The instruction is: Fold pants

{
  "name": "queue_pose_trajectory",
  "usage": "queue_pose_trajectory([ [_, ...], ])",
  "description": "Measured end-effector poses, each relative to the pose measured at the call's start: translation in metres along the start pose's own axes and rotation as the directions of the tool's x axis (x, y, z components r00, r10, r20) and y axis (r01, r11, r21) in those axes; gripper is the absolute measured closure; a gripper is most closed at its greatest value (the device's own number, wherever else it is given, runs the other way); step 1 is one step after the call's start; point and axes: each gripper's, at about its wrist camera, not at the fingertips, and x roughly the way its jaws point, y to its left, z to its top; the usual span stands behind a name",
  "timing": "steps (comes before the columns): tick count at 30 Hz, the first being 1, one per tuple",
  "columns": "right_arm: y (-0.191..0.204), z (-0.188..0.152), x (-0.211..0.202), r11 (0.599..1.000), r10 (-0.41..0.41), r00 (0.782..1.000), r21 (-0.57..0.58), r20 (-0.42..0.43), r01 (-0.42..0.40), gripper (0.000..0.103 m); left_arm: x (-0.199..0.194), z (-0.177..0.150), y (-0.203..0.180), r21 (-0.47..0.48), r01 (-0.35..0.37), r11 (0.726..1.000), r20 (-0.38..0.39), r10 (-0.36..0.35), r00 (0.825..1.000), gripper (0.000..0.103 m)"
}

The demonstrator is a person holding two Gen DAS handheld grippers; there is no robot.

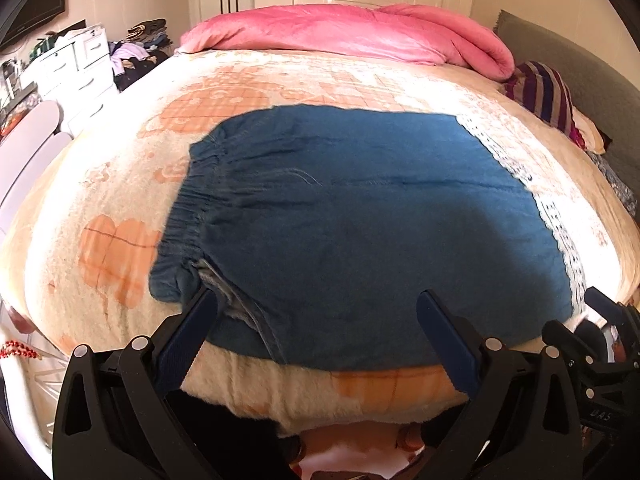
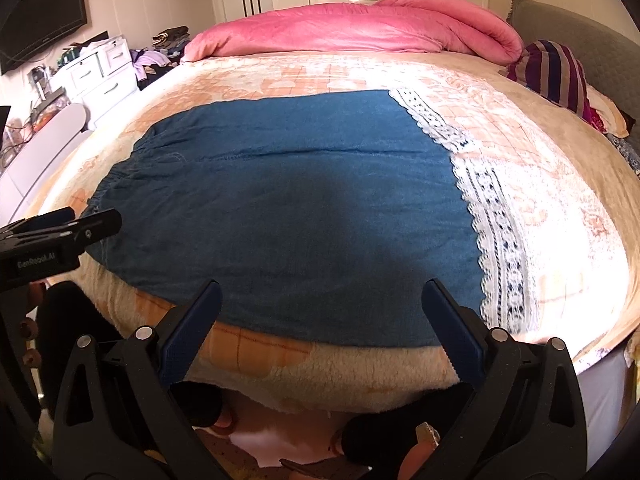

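Note:
Blue denim pants lie flat on the bed, elastic waistband at the left, white lace hem at the right. They also show in the right wrist view, with the lace hem at the right. My left gripper is open and empty, just above the pants' near edge by the waistband corner. My right gripper is open and empty over the near edge toward the hem. The left gripper's body shows at the left of the right wrist view.
The bed has a cream and orange blanket. A pink quilt lies bunched at the far side. A striped pillow sits at the right by the grey headboard. White drawers and piled clothes stand at the left.

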Motion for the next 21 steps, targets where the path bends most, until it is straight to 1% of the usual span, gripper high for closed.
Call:
queue_pose_trajectory([
  [6,0.009,0.022,0.010,0.999,0.025,1.000,-0.037,0.005,-0.025,0.009,0.007,0.016,0.019,-0.031,-0.026,0.999,0.012,0.026,1.000,0.004],
  [8,0.011,0.035,0.017,0.998,0.035,0.999,-0.060,0.006,-0.035,0.009,0.010,0.021,0.026,-0.043,-0.031,0.999,0.011,0.032,0.999,0.004],
  [11,0.012,0.050,0.027,0.997,0.039,0.999,-0.072,0.007,-0.038,0.009,0.016,0.029,0.037,-0.062,-0.056,0.996,0.011,0.057,0.998,0.004],
  [14,0.017,0.069,0.039,0.993,0.041,0.999,-0.108,0.006,-0.040,0.009,0.022,0.039,0.049,-0.083,-0.077,0.994,0.016,0.079,0.997,0.004],
  [17,0.016,0.083,0.049,0.994,0.063,0.998,-0.091,-0.001,-0.063,0.009,0.029,0.049,0.059,-0.095,-0.094,0.991,0.023,0.097,0.995,0.004],
  [19,0.020,0.092,0.055,0.992,0.059,0.998,-0.113,0.010,-0.057,0.009,0.034,0.056,0.066,-0.099,-0.105,0.989,0.020,0.107,0.994,0.004],
  [21,0.021,0.101,0.062,0.991,0.071,0.997,-0.115,0.007,-0.070,0.009,0.040,0.063,0.072,-0.107,-0.111,0.988,0.017,0.113,0.993,0.004],
])
